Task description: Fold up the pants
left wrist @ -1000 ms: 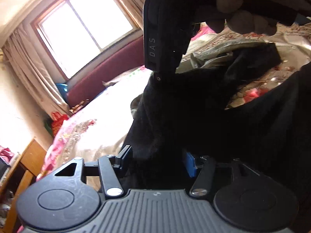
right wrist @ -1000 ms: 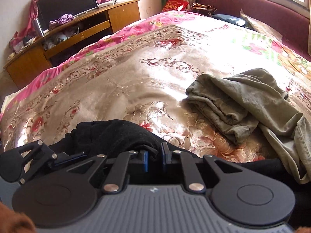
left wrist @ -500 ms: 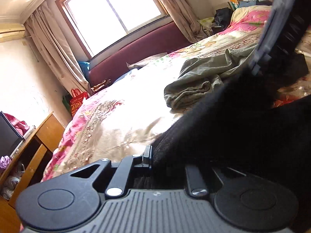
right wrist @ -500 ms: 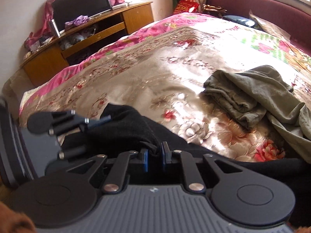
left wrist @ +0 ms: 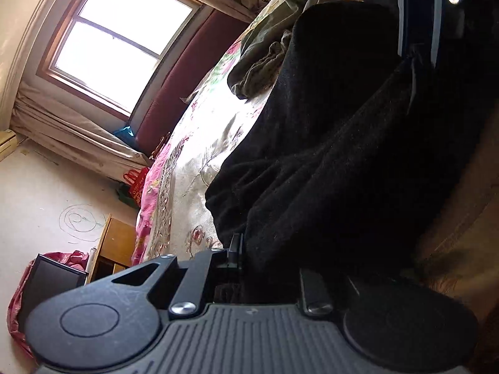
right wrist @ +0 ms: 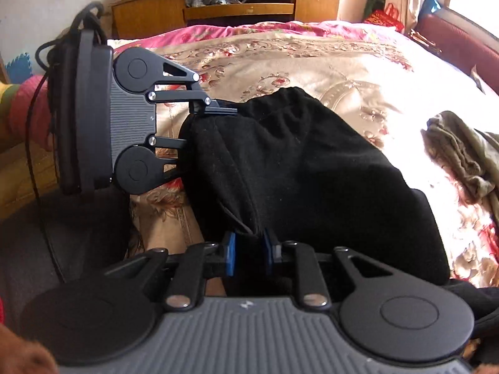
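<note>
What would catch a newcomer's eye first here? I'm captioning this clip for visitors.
The black pants fill the middle, heaped on the floral bedspread, pinched by the right gripper at bottom and the left gripper from the left. Olive clothes lie crumpled at the right edge.

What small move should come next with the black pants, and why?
Probably draw the grippers apart to stretch the held edge. The black pants lie bunched on the bedspread. The left gripper and right gripper stand close together. Their jaws have just been opening slightly, with cloth pinched between them.
</note>
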The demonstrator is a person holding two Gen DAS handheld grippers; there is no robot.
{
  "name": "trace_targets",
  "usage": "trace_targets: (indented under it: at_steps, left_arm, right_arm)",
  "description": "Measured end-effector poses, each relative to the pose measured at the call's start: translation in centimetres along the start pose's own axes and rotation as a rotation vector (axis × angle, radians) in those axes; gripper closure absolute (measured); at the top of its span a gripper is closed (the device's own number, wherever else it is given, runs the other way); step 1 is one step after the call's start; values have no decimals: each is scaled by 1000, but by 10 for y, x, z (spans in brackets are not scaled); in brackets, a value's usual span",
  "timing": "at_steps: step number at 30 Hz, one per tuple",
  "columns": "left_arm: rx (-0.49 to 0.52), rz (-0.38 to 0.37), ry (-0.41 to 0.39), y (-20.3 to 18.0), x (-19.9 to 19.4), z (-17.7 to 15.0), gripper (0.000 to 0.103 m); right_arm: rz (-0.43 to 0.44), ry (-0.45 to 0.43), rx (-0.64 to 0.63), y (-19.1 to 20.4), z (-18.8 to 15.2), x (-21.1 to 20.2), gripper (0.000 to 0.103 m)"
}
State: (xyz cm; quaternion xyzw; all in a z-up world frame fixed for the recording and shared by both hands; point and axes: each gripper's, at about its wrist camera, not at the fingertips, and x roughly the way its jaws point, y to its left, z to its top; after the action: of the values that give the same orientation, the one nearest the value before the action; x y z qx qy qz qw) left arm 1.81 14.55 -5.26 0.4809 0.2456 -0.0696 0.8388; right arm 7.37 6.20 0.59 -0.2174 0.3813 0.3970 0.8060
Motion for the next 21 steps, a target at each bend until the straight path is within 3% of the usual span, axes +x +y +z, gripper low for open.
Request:
trace_targets:
  at_steps: [4, 8, 9, 11, 12, 13, 14, 18, 21]
  left_arm:
    - [-54, 7, 9, 10, 5, 0, 68]
    - [-73, 29, 8, 15, 7, 2, 68]
    - [-69, 34, 4, 16, 8, 3, 68]
    - [-44, 55, -15, 16, 10, 3, 68]
    - [-37, 62, -23, 17, 10, 3, 68]
    - [-39, 63, -27, 20, 12, 5, 69]
    - [-46, 72, -34, 24, 13, 5, 69]
    - [-95, 168, -72, 41, 6, 5, 69]
    - [-89, 202, -57, 40, 8, -2, 69]
  right_arm:
    - [-46, 33, -4, -15, -4, -3, 80]
    - [-57, 8, -53, -4, -4, 6, 79]
    - [-63, -5, -85, 2, -3, 9, 77]
    - [-66, -35, -161, 12, -1, 19, 61]
    - [-79, -38, -190, 16, 1, 25, 61]
    - [-87, -25, -200, 18, 4, 32, 68]
    - [-86, -6, -176, 16, 10, 38, 88]
    - [-47, -51, 20, 0, 34, 25, 91]
    - [-42, -95, 30, 9, 41, 15, 91]
